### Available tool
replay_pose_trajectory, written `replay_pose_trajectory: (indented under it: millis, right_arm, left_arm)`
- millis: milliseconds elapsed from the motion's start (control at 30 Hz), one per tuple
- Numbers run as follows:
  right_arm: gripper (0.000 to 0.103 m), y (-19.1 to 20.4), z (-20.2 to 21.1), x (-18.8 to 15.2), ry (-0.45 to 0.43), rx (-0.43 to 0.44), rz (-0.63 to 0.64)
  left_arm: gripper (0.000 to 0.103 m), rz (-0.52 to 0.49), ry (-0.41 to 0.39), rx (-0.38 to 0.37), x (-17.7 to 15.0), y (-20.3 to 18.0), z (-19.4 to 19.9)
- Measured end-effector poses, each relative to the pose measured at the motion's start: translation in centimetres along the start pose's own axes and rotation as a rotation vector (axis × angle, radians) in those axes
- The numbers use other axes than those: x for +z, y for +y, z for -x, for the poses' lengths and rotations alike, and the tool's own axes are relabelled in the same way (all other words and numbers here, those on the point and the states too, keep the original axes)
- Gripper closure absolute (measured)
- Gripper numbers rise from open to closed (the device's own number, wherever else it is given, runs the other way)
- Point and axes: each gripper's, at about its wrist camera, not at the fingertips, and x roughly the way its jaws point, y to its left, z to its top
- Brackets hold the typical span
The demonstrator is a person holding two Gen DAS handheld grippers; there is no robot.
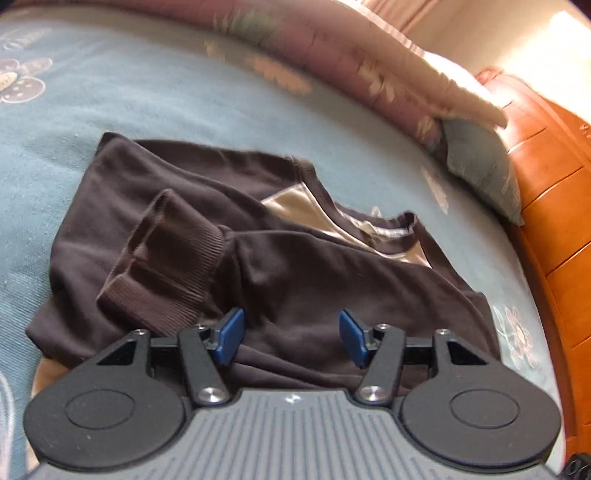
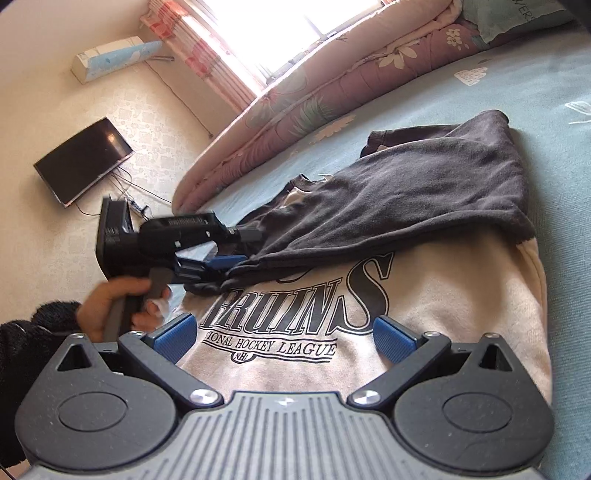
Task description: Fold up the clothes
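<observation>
A bed covered in a pale blue sheet [image 1: 155, 107] printed with white flowers fills the foreground. Along its far edge lies a rolled mauve quilt [image 2: 295, 99] with a leaf and blossom pattern, and a grey-green pillow [image 1: 480, 166] leans beside it against an orange-brown wooden headboard [image 1: 554, 221]. On the cream patterned wall, a black flat-screen television [image 2: 83, 160] hangs tilted, with thin cables trailing below it. A white air conditioner [image 2: 110, 59] with a pale blue design sits higher up, next to a pink floral curtain [image 2: 207, 59] framing a bright, overexposed window [image 2: 280, 26].
</observation>
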Motion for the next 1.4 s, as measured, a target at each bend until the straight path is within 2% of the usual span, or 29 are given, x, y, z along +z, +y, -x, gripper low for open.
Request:
replay_pose_trajectory:
  millis: [100, 167, 200, 300, 400, 500, 533, 567, 633, 667, 733, 767, 800, 900, 1000, 1067, 1233, 1300, 1367, 1400]
  right_arm:
    - [0.000, 2.3, 1.5, 1.8, -0.029, -0.079, 0.071]
    - [0.000, 3.9, 1.9, 4.3, -0.035, -0.108, 0.170]
    - [0.000, 4.2, 1.1, 5.6, -0.011, -0.137, 0.214]
    - [0.000, 4.4, -1.9, 9.3, 0.047, -0.211, 0.336]
    - [0.000, 1.5, -5.7, 11.2, 0.104, -0.232, 0.300]
    - [0.000, -1.8, -8.0, 10.6, 0.203, -0.279, 0.269]
    - [0.000, -2.3, -7.5, 10.0, 0.187, -0.284, 0.289]
    - [0.000, -2.8, -6.9, 9.3, 0.171, -0.288, 0.308]
    - [0.000, -3.4, -5.2, 8.8, 0.156, -0.267, 0.269]
    - [0.000, -3.2, -4.6, 8.8, 0.159, -0.301, 0.262]
    - [0.000, -2.9, -3.6, 8.7, 0.172, -0.365, 0.255]
    - [0.000, -2.5, -2.8, 8.7, 0.163, -0.365, 0.261]
    - [0.000, -2.0, -2.1, 8.7, 0.146, -0.343, 0.277]
    - [0.000, -1.3, -2.0, 8.8, 0.117, -0.284, 0.313]
    - [0.000, -2.8, -4.1, 8.4, 0.185, -0.285, 0.258]
    - [0.000, -3.0, -4.4, 7.6, 0.178, -0.286, 0.282]
    - [0.000, -2.1, -4.1, 6.7, 0.176, -0.301, 0.365]
    - [0.000, -1.0, -3.6, 6.8, 0.184, -0.332, 0.376]
    - [0.000, -0.2, -3.2, 6.7, 0.154, -0.349, 0.409]
    - [0.000, 0.0, -3.1, 6.6, 0.148, -0.356, 0.419]
  left_arm:
    - [0.039, -0.090, 0.042, -0.049, 1.5, -2.6, 1.1]
    - [0.037, -0.145, 0.057, -0.084, 2.3, -4.6, 1.4]
    - [0.037, -0.163, 0.063, -0.108, 2.6, -5.5, 1.4]
    - [0.036, -0.150, 0.076, -0.176, 3.3, -7.1, 0.6]
    - [0.036, -0.088, 0.134, -0.273, 3.6, -8.0, -1.7]
    - [0.034, -0.057, 0.182, -0.326, 3.0, -8.3, -4.1]
    - [0.034, -0.046, 0.198, -0.339, 2.8, -8.4, -5.0]
    - [0.034, -0.037, 0.209, -0.320, 2.6, -8.2, -6.1]
    - [0.034, -0.014, 0.235, -0.263, 2.2, -7.5, -8.4]
    - [0.035, 0.002, 0.246, -0.234, 2.0, -7.1, -9.4]
    - [0.034, 0.060, 0.235, -0.268, 2.2, -6.6, -9.5]
    - [0.034, 0.062, 0.248, -0.276, 2.5, -7.0, -9.3]
    - [0.034, 0.063, 0.259, -0.288, 2.8, -7.4, -9.1]
    - [0.033, 0.060, 0.263, -0.385, 3.3, -9.9, -8.9]
    - [0.030, 0.050, 0.289, -0.479, 3.0, -12.9, -10.2]
    - [0.030, 0.033, 0.308, -0.458, 2.3, -14.4, -11.9]
    - [0.031, -0.009, 0.261, -0.360, 2.0, -14.8, -13.1]
    - [0.031, -0.025, 0.246, -0.324, 2.0, -15.0, -13.5]
    - [0.030, -0.040, 0.286, -0.337, 2.6, -16.1, -13.2]
    - [0.030, -0.039, 0.302, -0.366, 2.8, -16.5, -13.0]
